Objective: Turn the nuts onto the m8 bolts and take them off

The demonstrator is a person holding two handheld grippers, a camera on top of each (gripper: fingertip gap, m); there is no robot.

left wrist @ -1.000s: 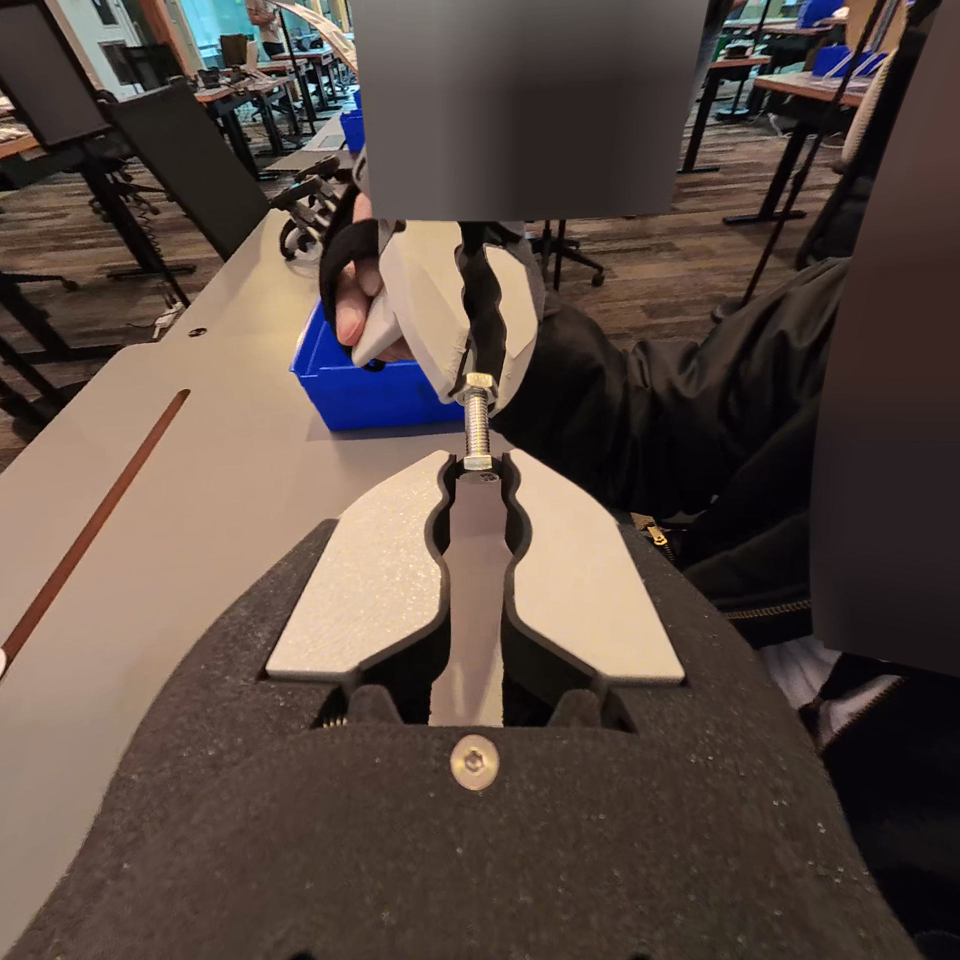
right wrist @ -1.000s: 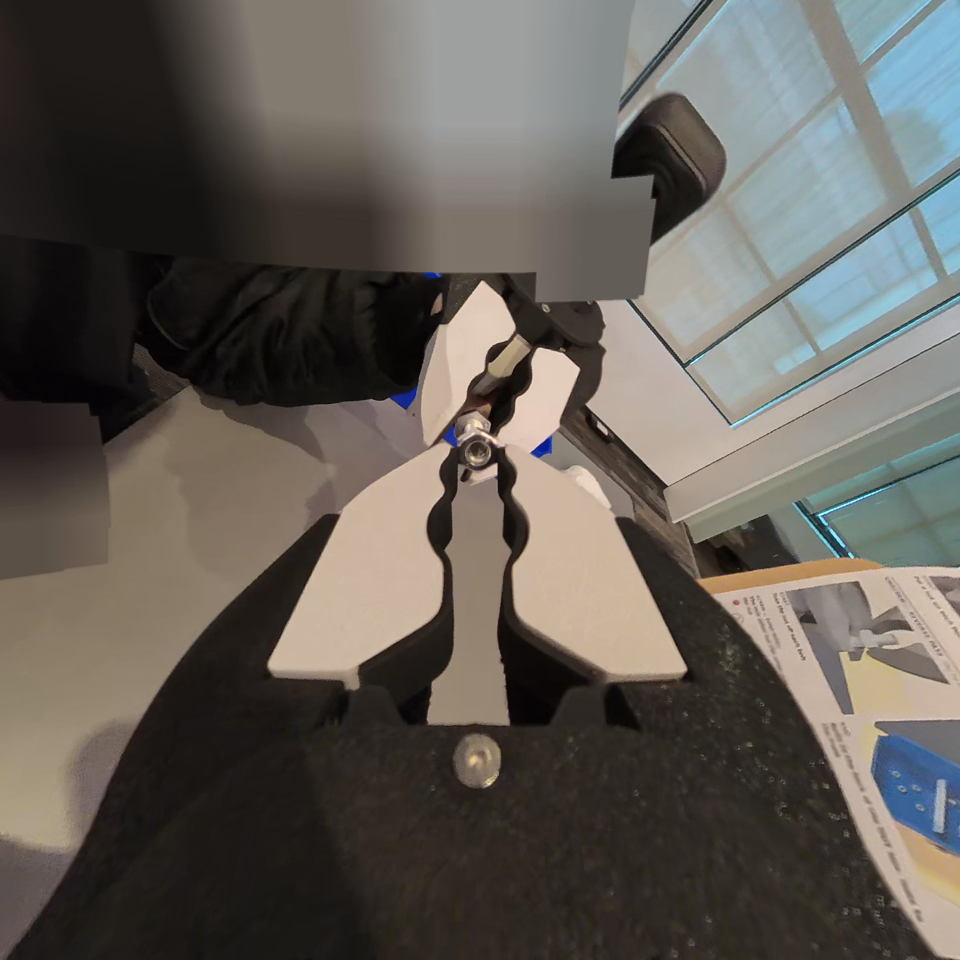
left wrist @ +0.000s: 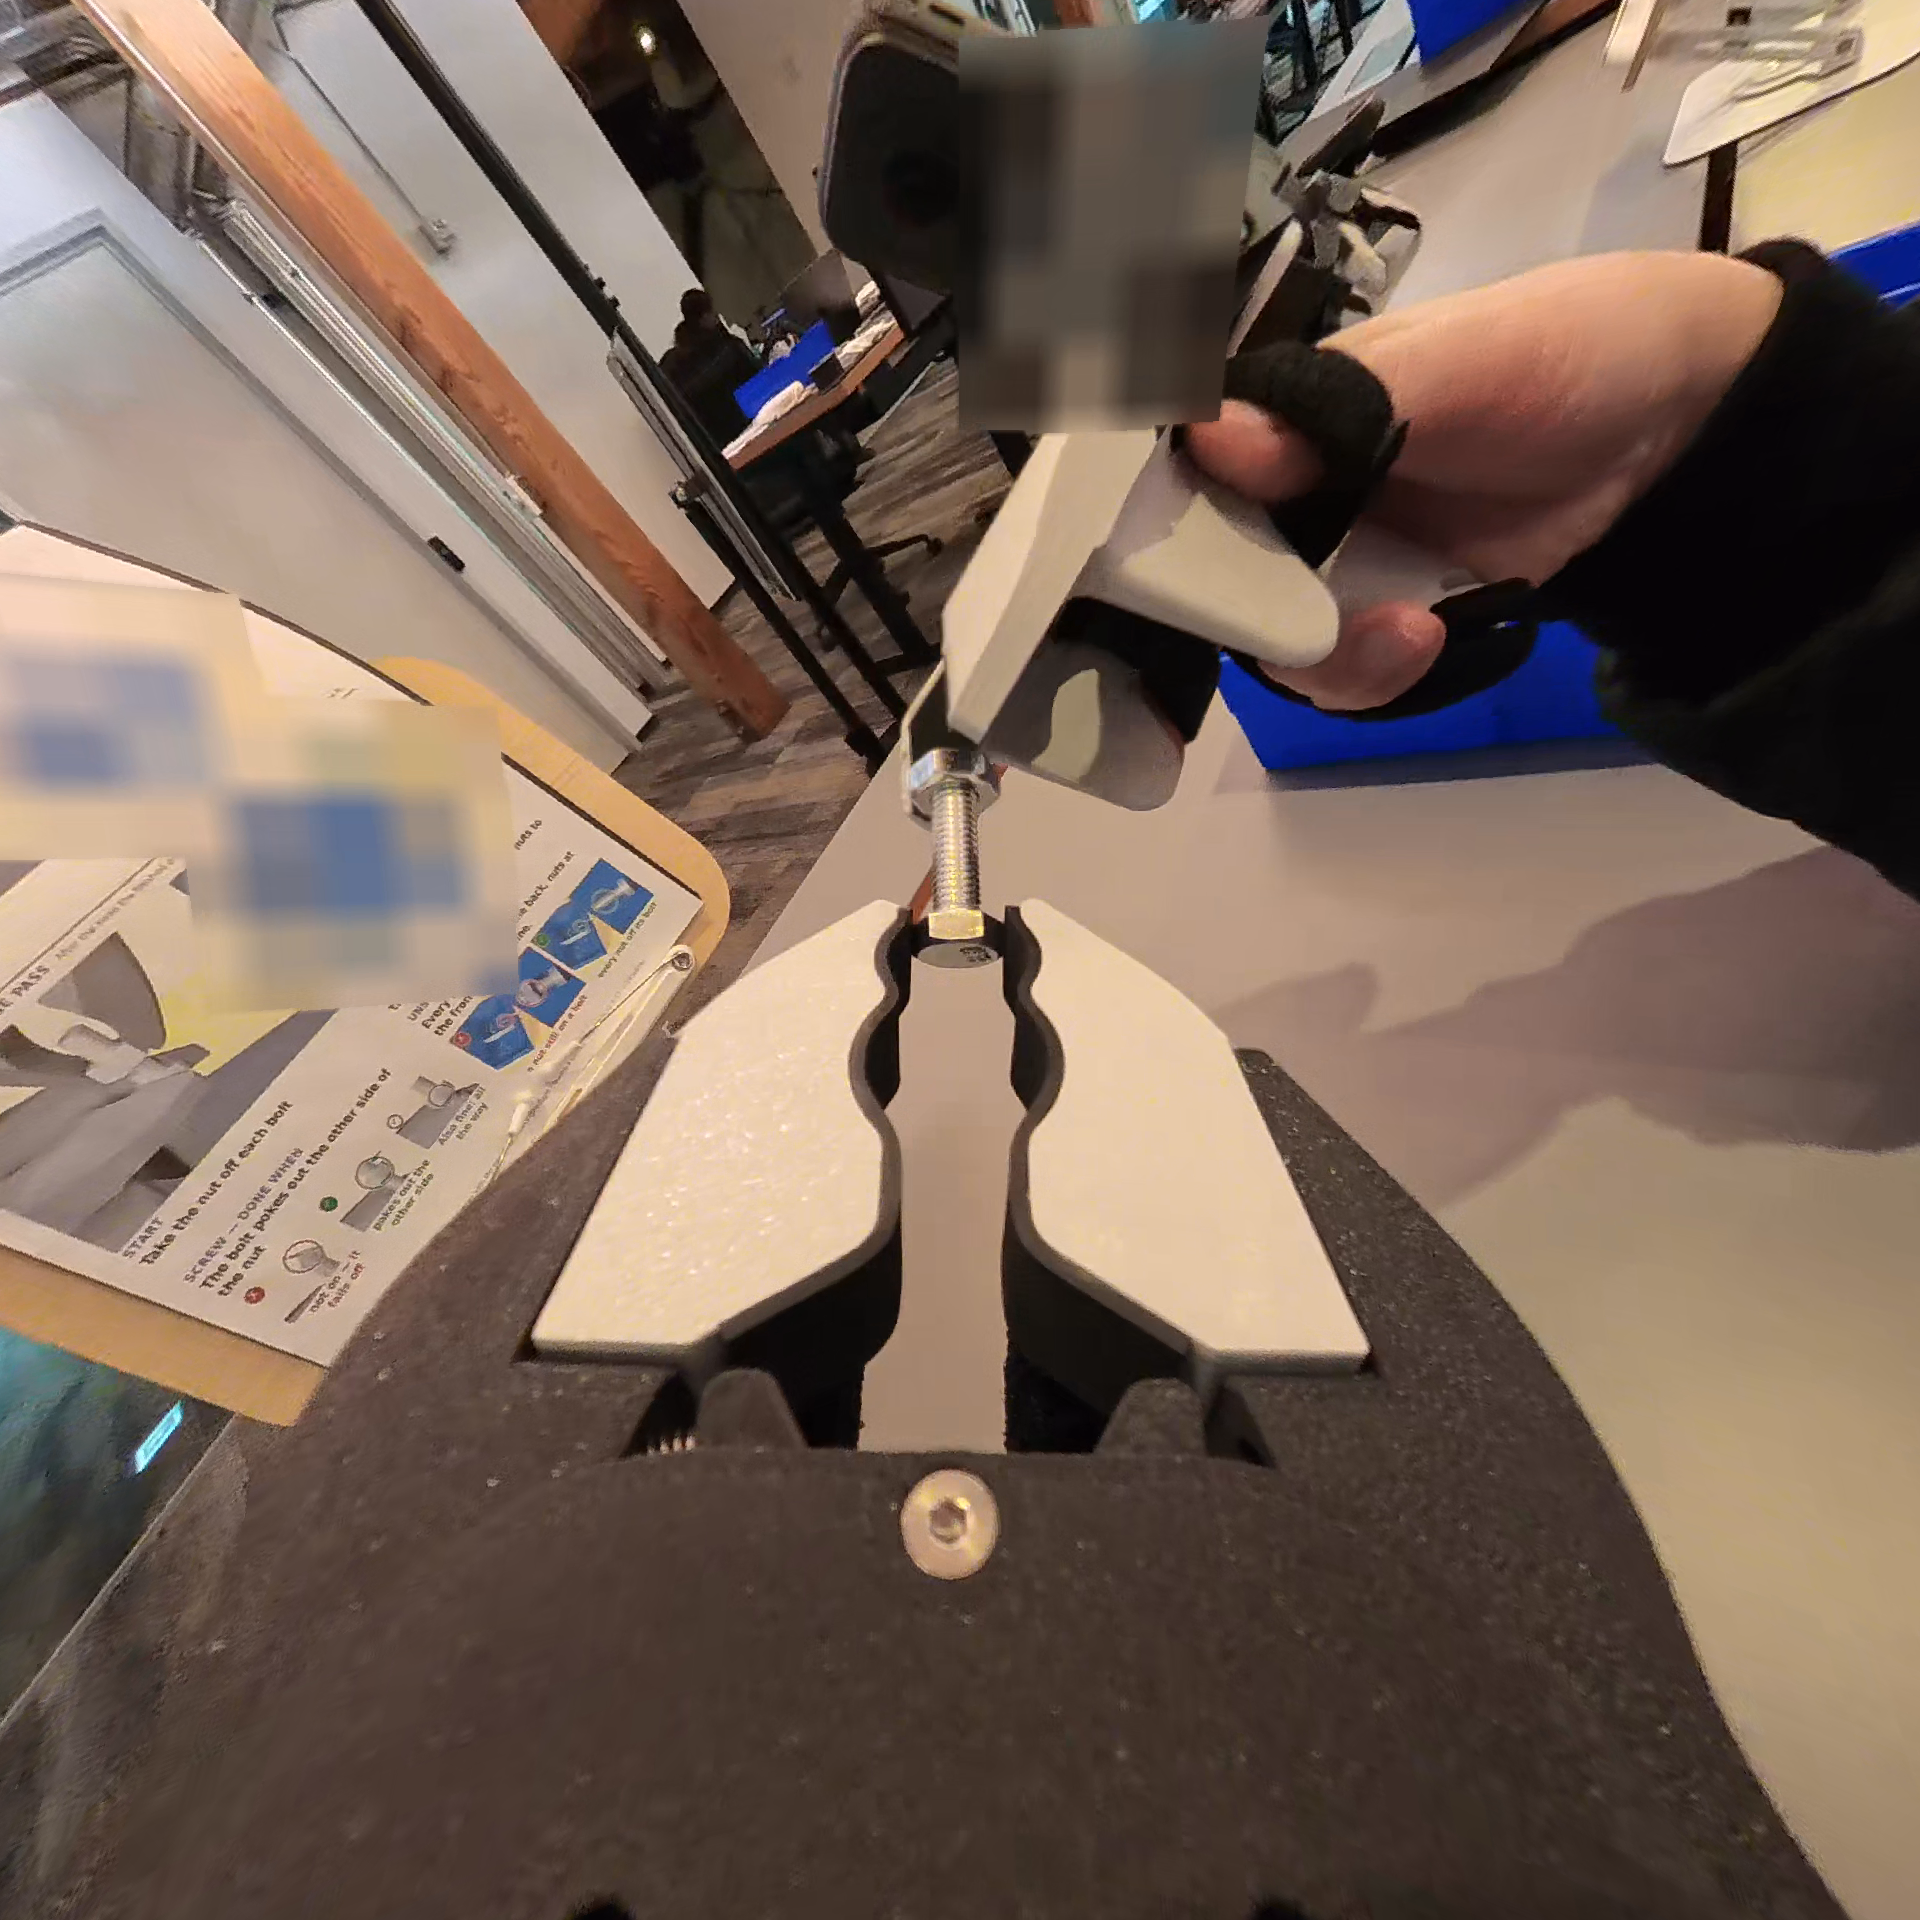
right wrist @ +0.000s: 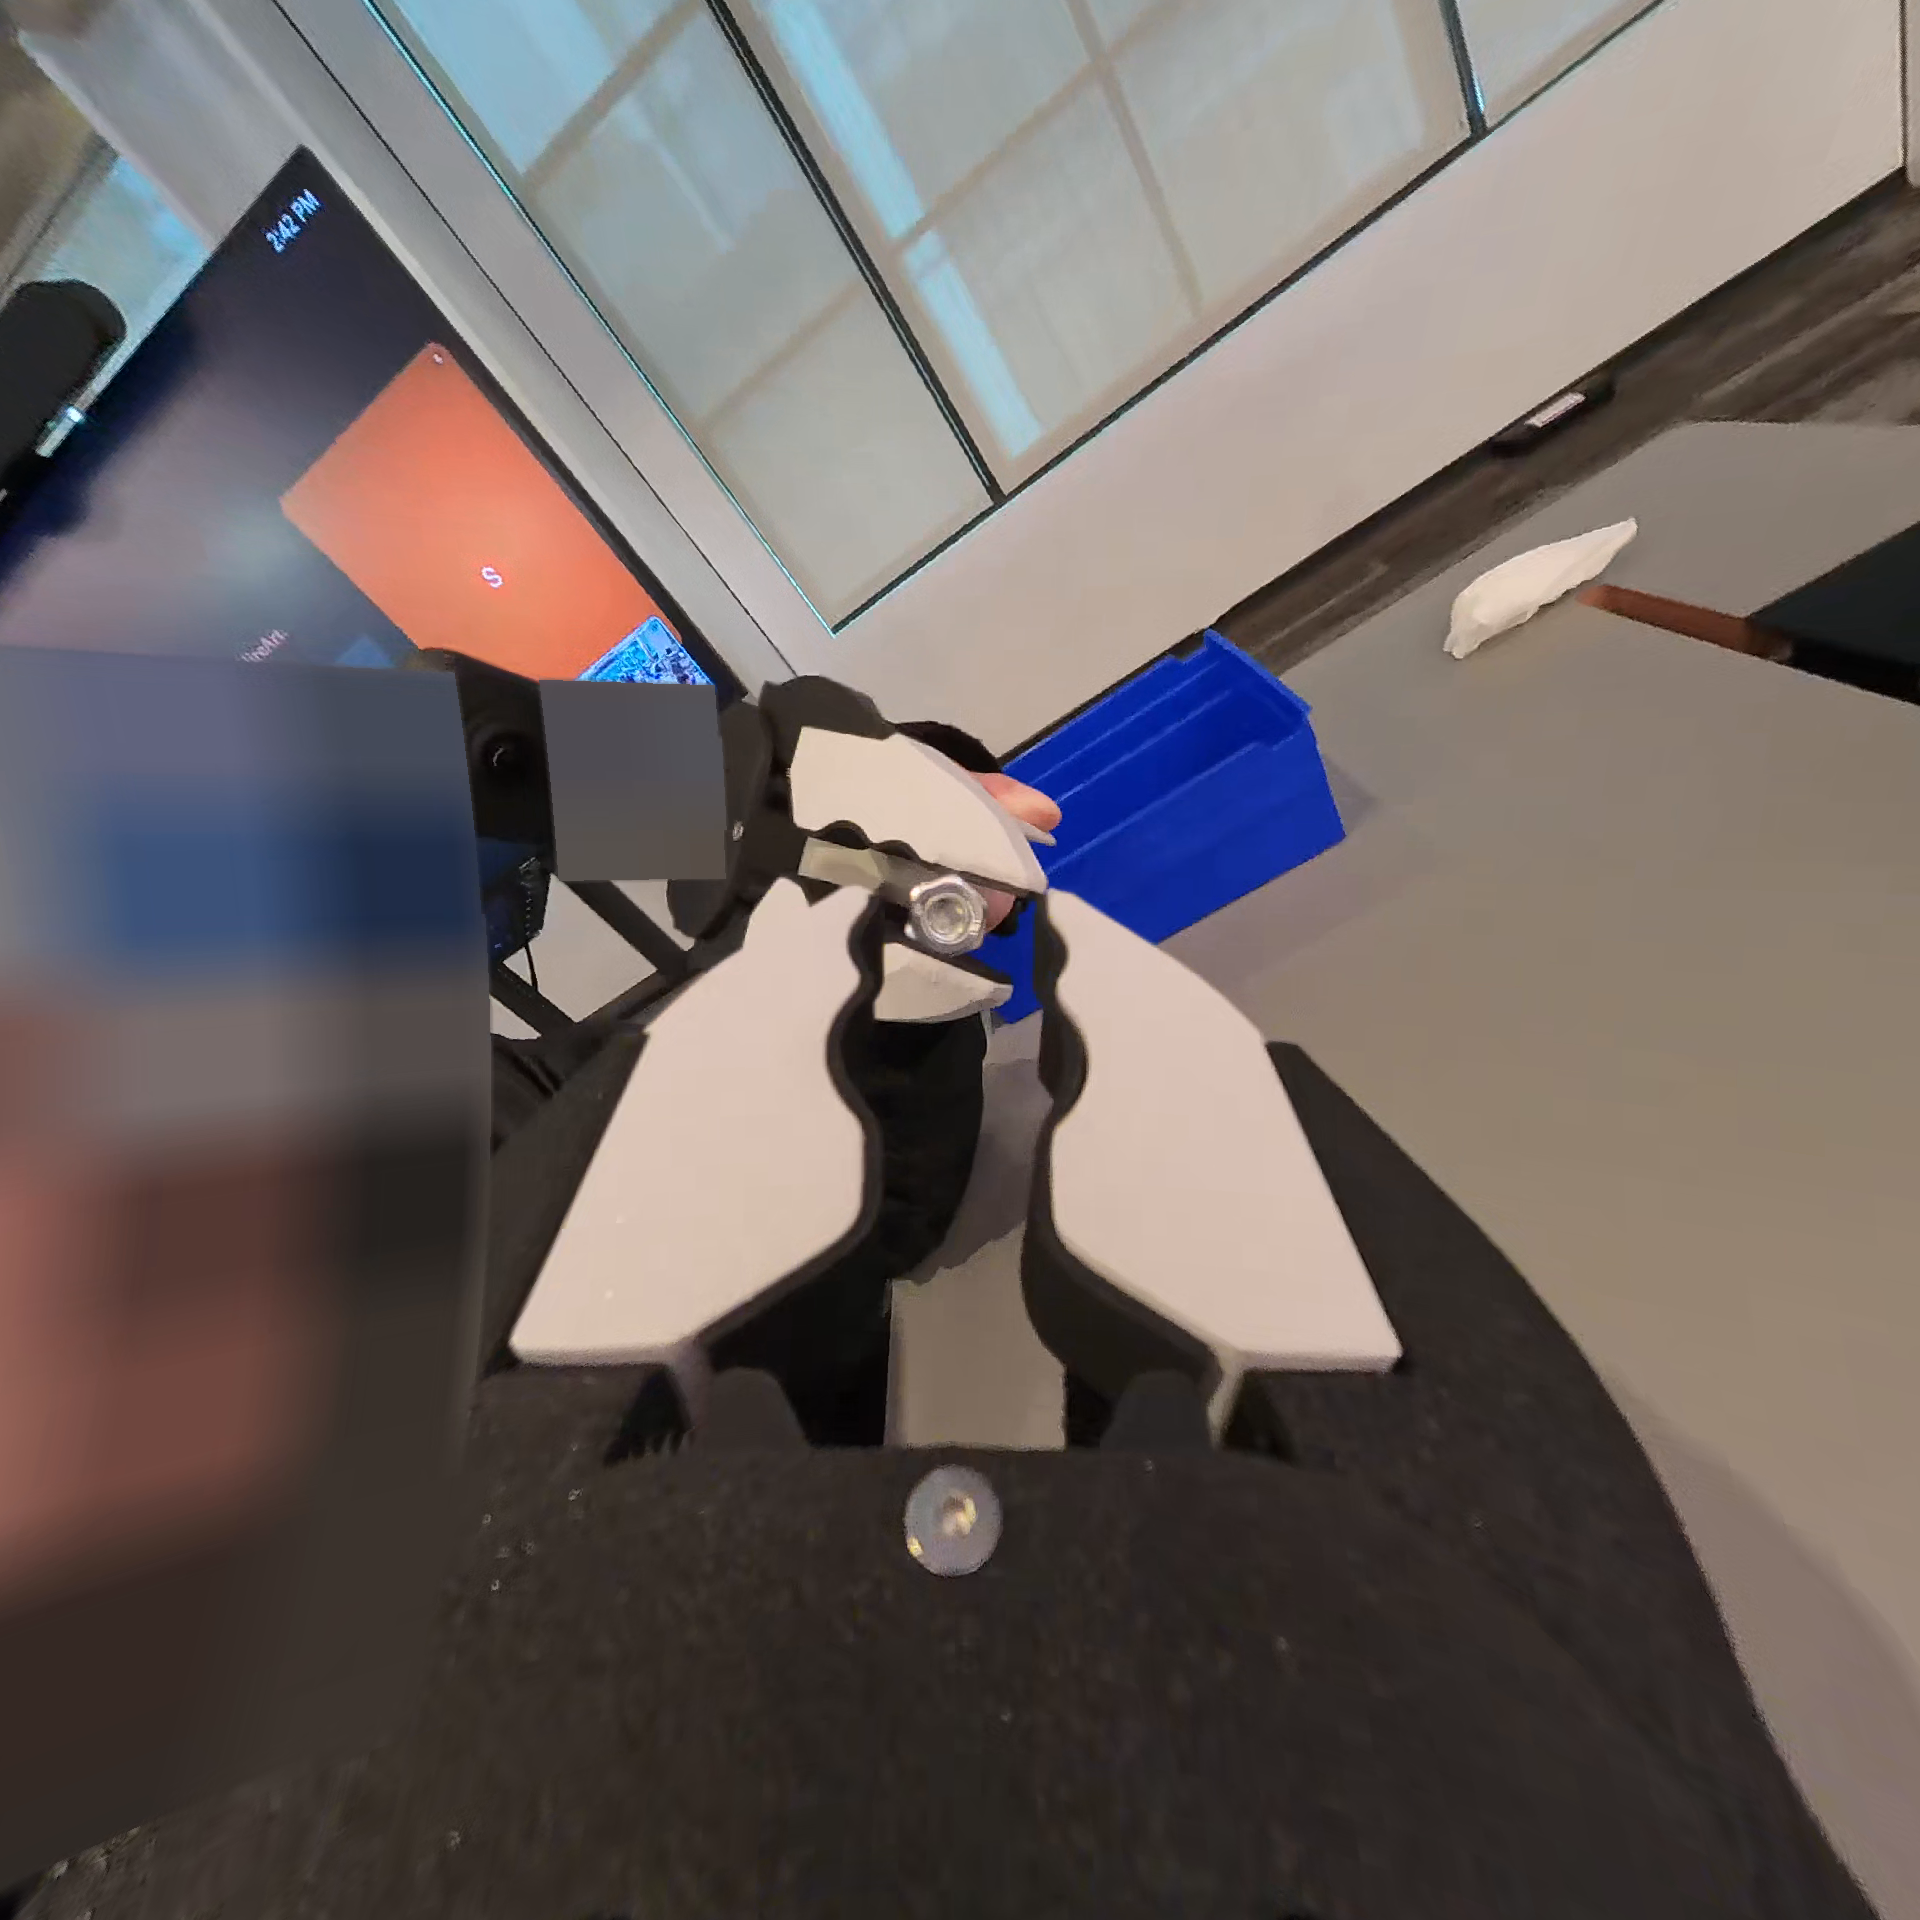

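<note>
bolt [left wrist: 956, 868] held in the air over the grey table [left wrist: 1455, 935], head clamped by our left gripper [left wrist: 958, 940]. nut [right wrist: 943, 916] at the far thread end sits between our right gripper [right wrist: 951, 940] fingers, parted, not pressing. we should close squarely on the nut flats and keep the axes aligned before turning.

Shiny threaded metal bolt [left wrist: 958, 862], glossy blue plastic bin [right wrist: 1174, 800], matt grey tabletop [left wrist: 1455, 987].

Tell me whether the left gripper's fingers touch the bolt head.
Touching: the left wrist view shows the bolt head wedged between both fingers, no gap either side.
</note>
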